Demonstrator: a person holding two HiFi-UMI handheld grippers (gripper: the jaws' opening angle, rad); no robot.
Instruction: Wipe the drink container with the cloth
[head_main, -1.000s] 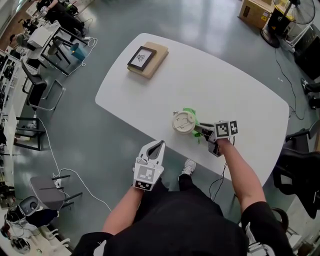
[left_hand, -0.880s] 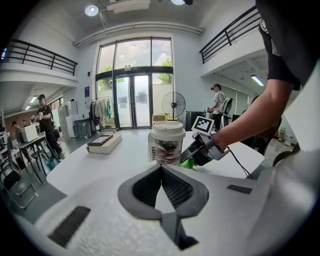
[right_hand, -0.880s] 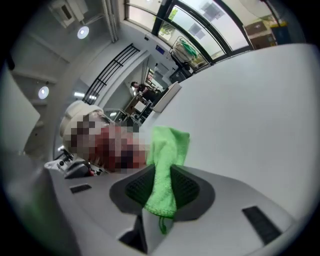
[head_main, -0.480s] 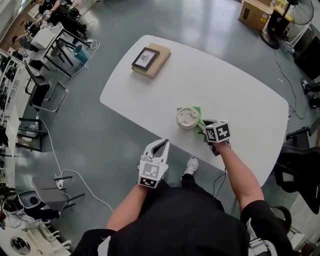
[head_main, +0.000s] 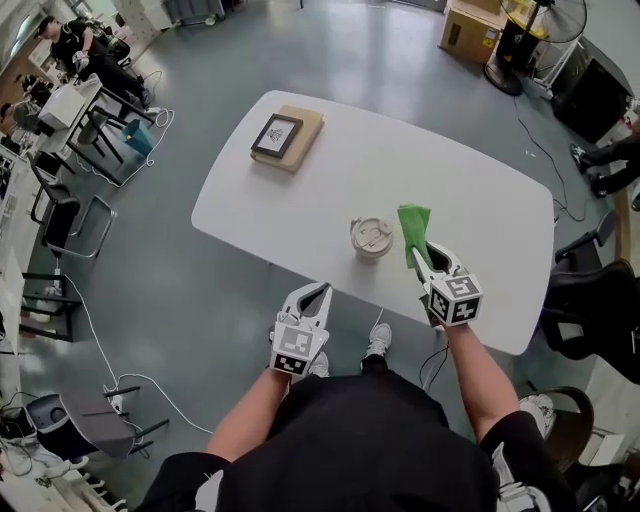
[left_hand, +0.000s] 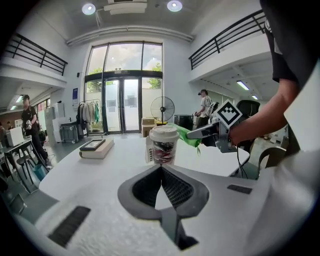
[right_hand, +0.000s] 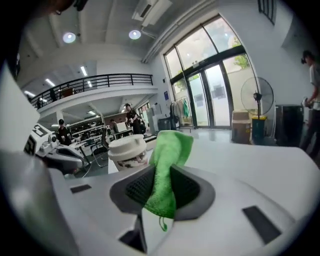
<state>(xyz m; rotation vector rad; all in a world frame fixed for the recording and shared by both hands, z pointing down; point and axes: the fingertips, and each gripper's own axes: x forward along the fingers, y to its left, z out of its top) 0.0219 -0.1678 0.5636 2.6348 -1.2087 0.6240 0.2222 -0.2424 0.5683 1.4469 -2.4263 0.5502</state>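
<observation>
A white lidded paper drink cup (head_main: 371, 238) stands near the table's front edge; it also shows in the left gripper view (left_hand: 163, 144) and the right gripper view (right_hand: 128, 150). My right gripper (head_main: 427, 256) is shut on a green cloth (head_main: 413, 226), held just right of the cup and apart from it. In the right gripper view the cloth (right_hand: 167, 167) is pinched between the jaws of the right gripper (right_hand: 161, 186). My left gripper (head_main: 319, 290) hangs off the table's front edge, its jaws shut on nothing (left_hand: 161, 169), and points at the cup.
A framed picture lies on a tan book (head_main: 282, 138) at the far left of the white oval table (head_main: 480, 200). Chairs, desks and floor cables surround the table. A cardboard box and a standing fan are at the far right.
My right gripper has drawn the green cloth away from the cup, toward the right and nearer me. The left gripper has barely moved.
</observation>
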